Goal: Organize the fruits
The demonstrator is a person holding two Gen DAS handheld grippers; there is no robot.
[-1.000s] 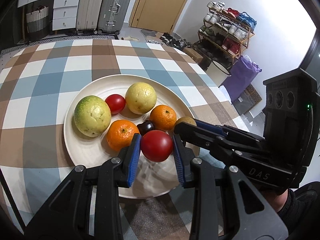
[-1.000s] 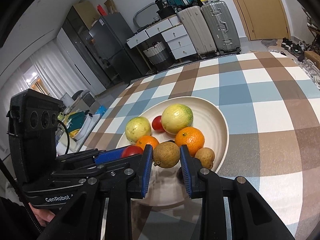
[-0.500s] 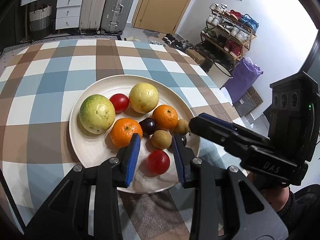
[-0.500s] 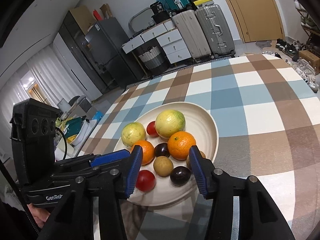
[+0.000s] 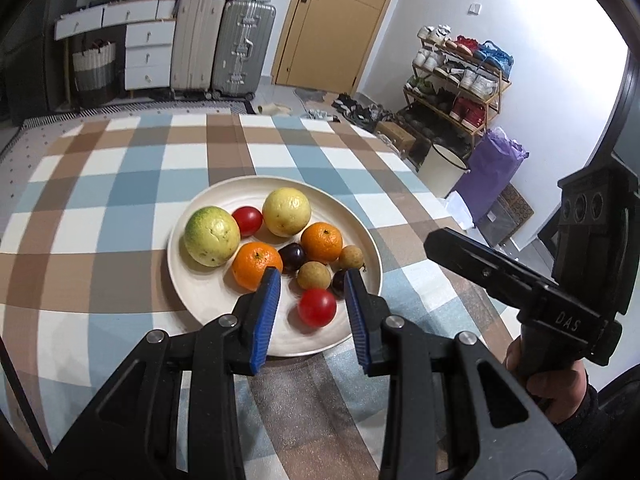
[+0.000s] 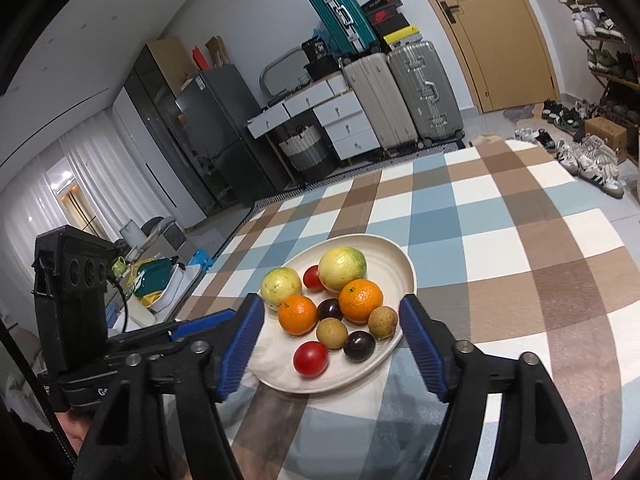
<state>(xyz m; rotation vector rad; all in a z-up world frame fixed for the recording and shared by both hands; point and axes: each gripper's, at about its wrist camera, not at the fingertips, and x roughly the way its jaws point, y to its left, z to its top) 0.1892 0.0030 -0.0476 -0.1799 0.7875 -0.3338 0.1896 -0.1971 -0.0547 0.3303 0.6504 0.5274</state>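
- Left tool [image 5: 310, 312]: jaws parting slightly, nothing pinched; the red tomato [image 5: 317, 307] sits on the plate [image 5: 192, 280] between them, lower centre of frame, untouched.
- Tomato looks smooth, thin-skinned and soft; I judge a gentle hold across its widest part.
- Oranges [image 5: 257, 265] look firm with a grippy peel.
- Right tool [image 6: 330, 344]: jaws spreading wide, empty, framing the plate's near rim at lower centre.
- Dark plum [image 5: 339, 282] is partly hidden behind the left tool's blade; the plate's near edge is cut off by both tools.
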